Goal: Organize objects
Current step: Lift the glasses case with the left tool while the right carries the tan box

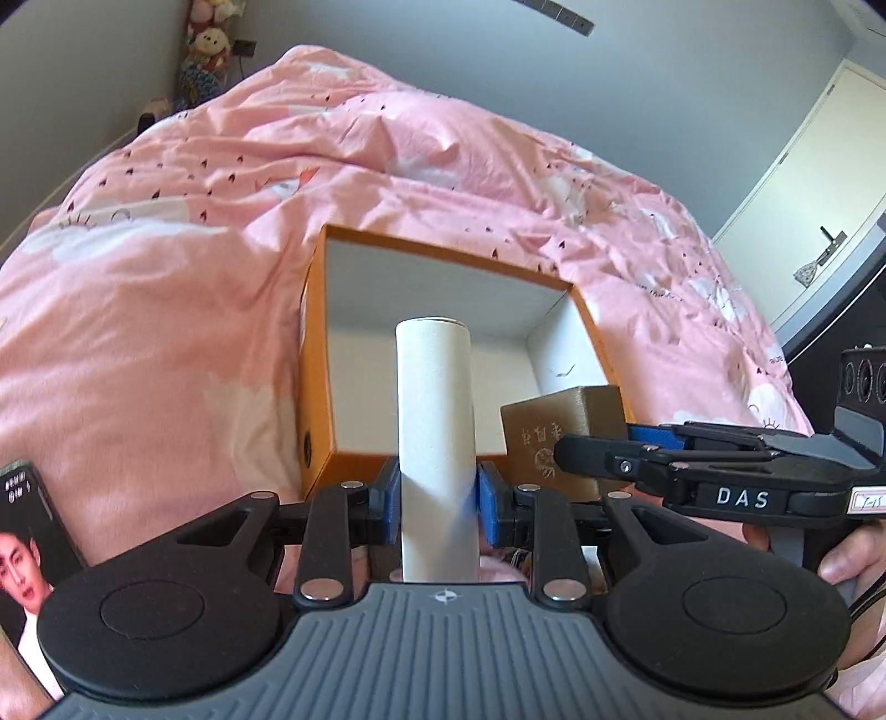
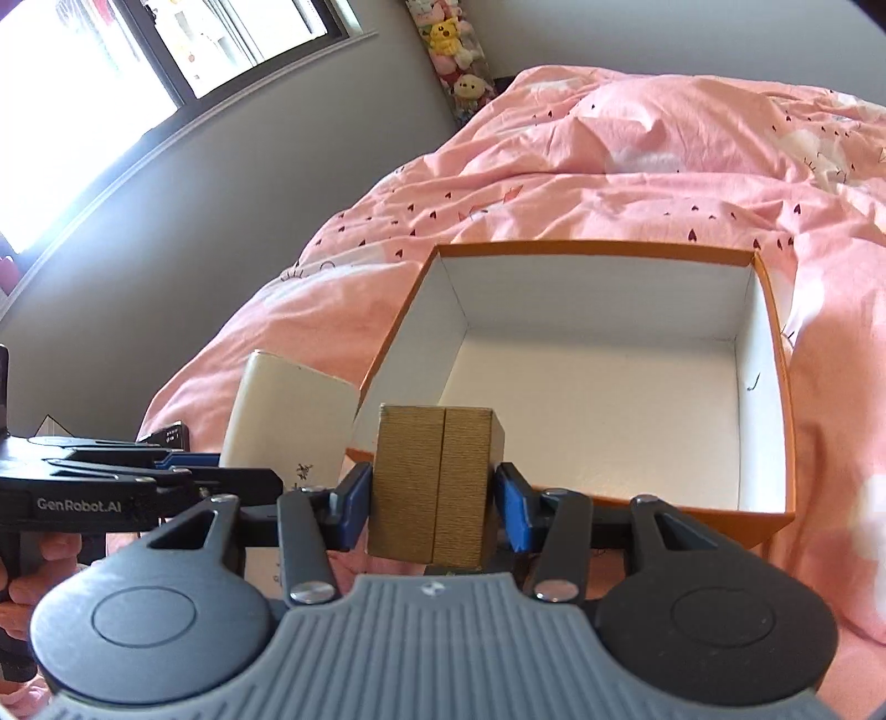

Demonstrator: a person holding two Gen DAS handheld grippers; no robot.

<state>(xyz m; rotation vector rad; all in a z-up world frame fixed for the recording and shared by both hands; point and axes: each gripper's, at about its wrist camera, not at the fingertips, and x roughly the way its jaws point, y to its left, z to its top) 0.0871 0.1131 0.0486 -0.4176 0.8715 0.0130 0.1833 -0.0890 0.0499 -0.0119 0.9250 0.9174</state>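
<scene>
It was a bedroom in a home. A pink duvet (image 1: 221, 266) covered the bed, with plush toys (image 2: 451, 50) in the far corner.

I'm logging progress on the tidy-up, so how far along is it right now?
Done: nothing is packed yet; the orange box on the bed shows only its bare white floor. In hand: the left claw grips a white tube and the right claw grips a gold box, both held near the orange box. Left: placing both inside, plus a photo card lying on the bed.

Orange box (image 2: 778, 354), pink heart-print duvet (image 2: 609, 155)
</scene>
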